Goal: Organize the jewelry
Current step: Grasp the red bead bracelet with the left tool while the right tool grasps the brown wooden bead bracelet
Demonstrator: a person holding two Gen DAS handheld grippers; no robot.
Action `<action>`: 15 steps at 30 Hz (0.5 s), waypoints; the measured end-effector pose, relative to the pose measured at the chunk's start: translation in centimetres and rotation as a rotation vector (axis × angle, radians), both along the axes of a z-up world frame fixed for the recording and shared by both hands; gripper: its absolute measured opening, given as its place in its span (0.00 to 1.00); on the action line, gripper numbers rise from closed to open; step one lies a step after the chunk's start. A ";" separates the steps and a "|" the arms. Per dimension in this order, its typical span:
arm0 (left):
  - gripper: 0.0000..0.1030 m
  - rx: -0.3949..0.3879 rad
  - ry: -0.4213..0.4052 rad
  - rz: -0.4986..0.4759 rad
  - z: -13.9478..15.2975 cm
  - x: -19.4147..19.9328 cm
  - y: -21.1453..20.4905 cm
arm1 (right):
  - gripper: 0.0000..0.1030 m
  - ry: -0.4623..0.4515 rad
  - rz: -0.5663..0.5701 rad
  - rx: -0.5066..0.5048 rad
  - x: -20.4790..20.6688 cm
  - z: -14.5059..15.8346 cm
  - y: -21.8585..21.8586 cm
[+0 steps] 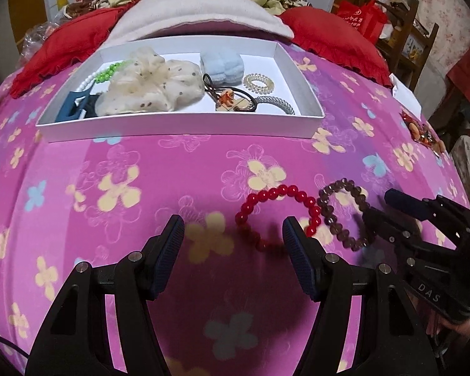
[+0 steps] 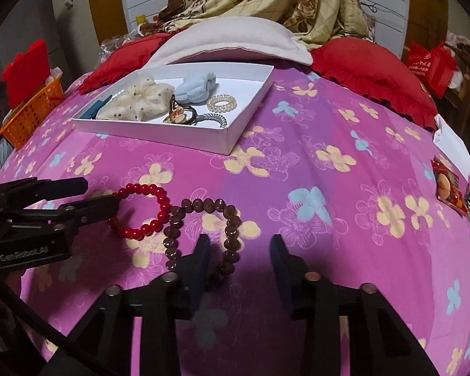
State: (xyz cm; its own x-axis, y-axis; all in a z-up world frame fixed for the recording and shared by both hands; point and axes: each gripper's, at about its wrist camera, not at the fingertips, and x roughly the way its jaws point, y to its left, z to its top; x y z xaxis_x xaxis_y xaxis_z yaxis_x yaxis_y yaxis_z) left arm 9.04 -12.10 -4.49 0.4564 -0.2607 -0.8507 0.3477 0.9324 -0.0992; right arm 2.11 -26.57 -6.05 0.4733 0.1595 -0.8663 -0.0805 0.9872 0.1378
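Note:
A red bead bracelet (image 1: 275, 216) and a brown bead bracelet (image 1: 344, 213) lie side by side on the pink flowered bedspread. My left gripper (image 1: 233, 230) is open, its right finger over the red bracelet's near edge. My right gripper (image 2: 239, 247) is open, its left finger resting inside the brown bracelet (image 2: 200, 228), beside the red bracelet (image 2: 144, 210). The right gripper (image 1: 388, 210) shows at the right of the left wrist view. The left gripper (image 2: 100, 197) shows at the left of the right wrist view. A white tray (image 1: 185, 125) holds scrunchies, hair ties and beads.
Red pillows (image 1: 335, 40) and a white pillow (image 1: 197, 12) lie behind the tray (image 2: 159, 138). An orange basket (image 2: 31, 112) stands at the left bed edge. Snack packets (image 2: 454, 188) and a white paper (image 2: 451, 141) lie at the right edge.

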 end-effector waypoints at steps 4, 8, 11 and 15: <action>0.56 -0.014 0.038 0.013 -1.0 0.9 -0.2 | 0.21 -0.012 0.022 -0.019 0.1 -0.6 0.3; 0.15 0.016 0.009 -0.005 -1.0 0.9 -0.9 | 0.10 -0.024 0.014 -0.006 0.3 -0.7 0.0; 0.08 -0.003 0.030 -0.010 -1.0 1.1 -0.9 | 0.10 -0.043 -0.001 0.031 0.1 0.1 -0.5; 0.08 -0.034 0.019 0.004 0.2 0.8 -0.2 | 0.10 -0.085 -0.001 0.060 -0.3 2.4 -0.9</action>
